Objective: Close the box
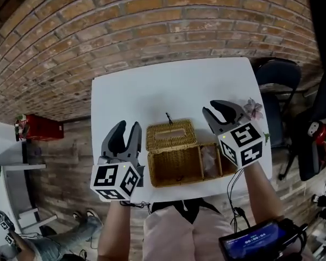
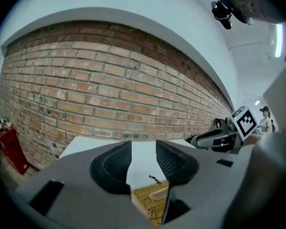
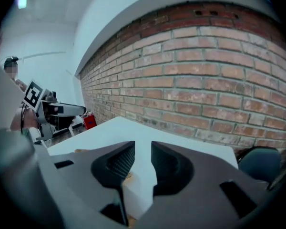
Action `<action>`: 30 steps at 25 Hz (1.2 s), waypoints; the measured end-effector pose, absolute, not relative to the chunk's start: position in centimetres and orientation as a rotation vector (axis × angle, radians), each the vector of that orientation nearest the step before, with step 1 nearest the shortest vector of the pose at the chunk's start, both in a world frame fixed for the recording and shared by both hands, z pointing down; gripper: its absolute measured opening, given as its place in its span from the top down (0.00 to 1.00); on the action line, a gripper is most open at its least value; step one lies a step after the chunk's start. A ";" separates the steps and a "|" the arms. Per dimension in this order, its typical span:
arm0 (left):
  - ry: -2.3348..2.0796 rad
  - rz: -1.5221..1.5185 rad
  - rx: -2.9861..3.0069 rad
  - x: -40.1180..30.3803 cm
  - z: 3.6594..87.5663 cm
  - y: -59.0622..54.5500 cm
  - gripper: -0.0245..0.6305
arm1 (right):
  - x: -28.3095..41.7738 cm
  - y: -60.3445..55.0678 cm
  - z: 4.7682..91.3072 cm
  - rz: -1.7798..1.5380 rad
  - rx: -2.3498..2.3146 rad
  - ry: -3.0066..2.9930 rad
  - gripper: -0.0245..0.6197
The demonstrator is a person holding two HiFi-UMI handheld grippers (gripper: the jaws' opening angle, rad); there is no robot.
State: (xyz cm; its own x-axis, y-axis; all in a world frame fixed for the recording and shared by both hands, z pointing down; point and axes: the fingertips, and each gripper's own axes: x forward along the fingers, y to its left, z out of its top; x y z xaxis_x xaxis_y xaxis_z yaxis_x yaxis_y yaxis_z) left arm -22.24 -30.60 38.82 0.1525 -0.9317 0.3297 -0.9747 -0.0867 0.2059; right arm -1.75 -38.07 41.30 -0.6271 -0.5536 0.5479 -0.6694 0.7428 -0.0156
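A woven wicker box [image 1: 176,166] stands open near the front edge of the white table [image 1: 152,91]. Its slotted lid [image 1: 171,135] leans back behind it. A side compartment on its right holds something pale [image 1: 209,159]. My left gripper [image 1: 128,128] hovers just left of the box, jaws open and empty. In the left gripper view [image 2: 143,162] the wicker lid [image 2: 152,197] shows below the jaws. My right gripper [image 1: 214,109] hangs over the box's right end, also open with nothing between its fingers. In the right gripper view [image 3: 142,163] white table shows through the gap.
A pink flower [image 1: 254,109] lies at the table's right edge, beside a dark chair [image 1: 280,80]. A thin black cord [image 1: 168,117] sticks up behind the lid. A red object [image 1: 38,126] sits on the floor at the left. A brick wall [image 1: 152,20] runs behind the table.
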 end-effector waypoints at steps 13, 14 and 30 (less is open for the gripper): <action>-1.125 0.003 1.701 -21.5 52.1 -32.1 0.64 | -2.9 -36.6 53.7 1.139 0.250 -2.080 0.74; -1.078 -0.018 1.663 -21.3 52.6 -31.9 0.64 | -3.0 -36.1 54.1 1.208 0.206 -2.046 0.71; -0.812 0.000 1.461 -19.4 57.4 -30.0 0.59 | -4.6 -34.1 57.4 1.736 0.053 -1.734 0.64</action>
State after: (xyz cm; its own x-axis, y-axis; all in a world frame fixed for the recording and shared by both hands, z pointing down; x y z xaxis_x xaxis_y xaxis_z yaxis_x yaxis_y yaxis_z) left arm -19.45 -30.00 57.42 0.7402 -0.4672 0.4835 -0.4674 0.1593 0.8696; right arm -4.62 -34.14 57.44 -0.7717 0.4221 0.4757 -0.4762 0.1122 -0.8722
